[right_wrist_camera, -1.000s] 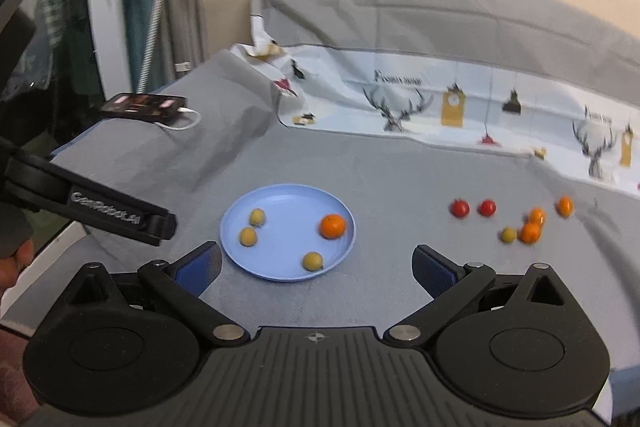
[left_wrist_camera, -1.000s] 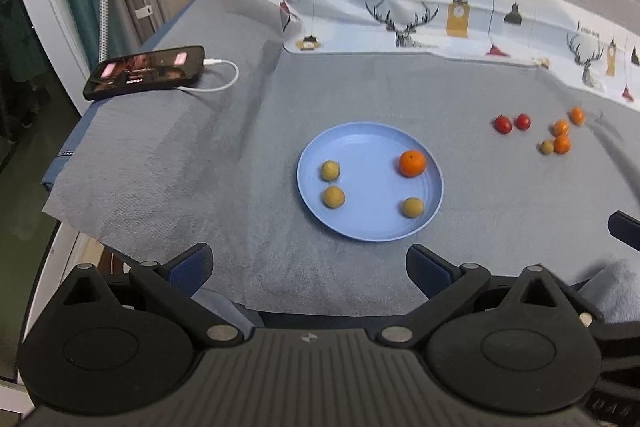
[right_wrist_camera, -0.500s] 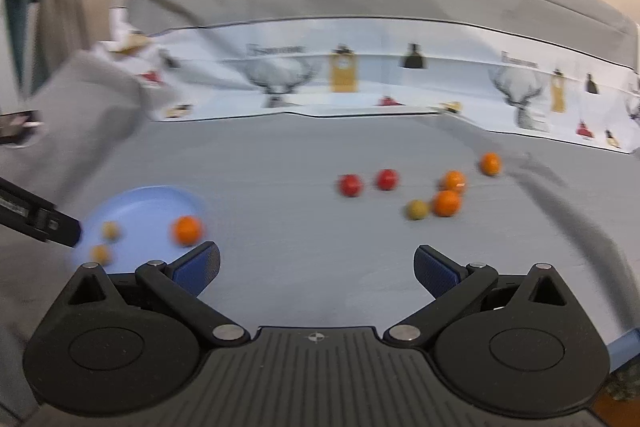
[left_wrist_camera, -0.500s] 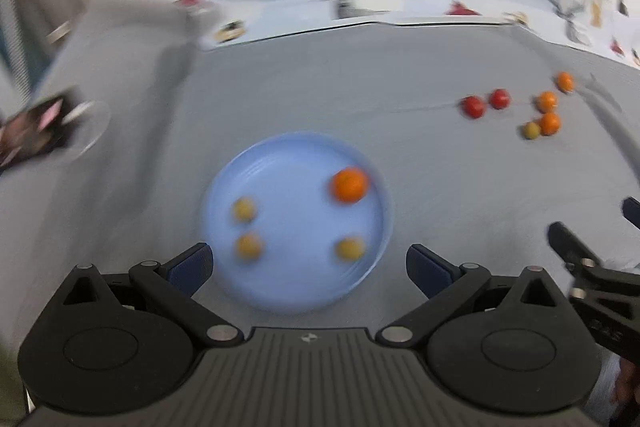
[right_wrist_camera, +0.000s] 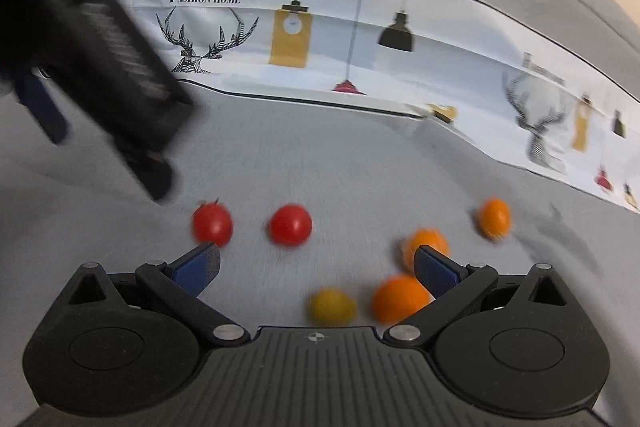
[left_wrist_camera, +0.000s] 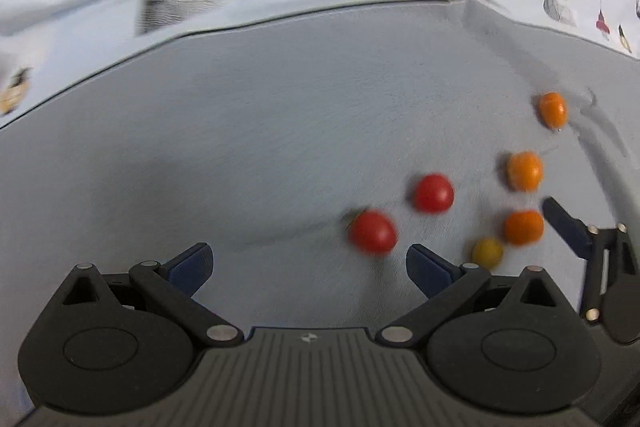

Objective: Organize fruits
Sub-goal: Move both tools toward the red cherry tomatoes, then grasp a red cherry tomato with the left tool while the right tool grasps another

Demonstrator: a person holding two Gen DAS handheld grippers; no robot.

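Loose fruits lie on the grey cloth: two red tomatoes (left_wrist_camera: 373, 231) (left_wrist_camera: 433, 193), three orange fruits (left_wrist_camera: 523, 227) (left_wrist_camera: 525, 171) (left_wrist_camera: 553, 109) and a small yellow one (left_wrist_camera: 487, 251). My left gripper (left_wrist_camera: 308, 265) is open and empty, with the nearer red tomato just ahead between its fingertips. My right gripper (right_wrist_camera: 316, 263) is open and empty; the yellow fruit (right_wrist_camera: 333, 307) and an orange one (right_wrist_camera: 400, 299) lie between its fingers, the red tomatoes (right_wrist_camera: 213, 223) (right_wrist_camera: 291, 225) just beyond. The blue plate is out of view.
A white printed cloth (right_wrist_camera: 320, 39) with deer and lamps borders the grey cloth at the back. The left gripper's body (right_wrist_camera: 100, 39) fills the upper left of the right wrist view. The right gripper's finger (left_wrist_camera: 568, 223) shows at the right of the left wrist view.
Both grippers have swung right, away from the blue plate, and come in close to the loose fruits. The plate and the phone have left both views. Both grippers stay open.
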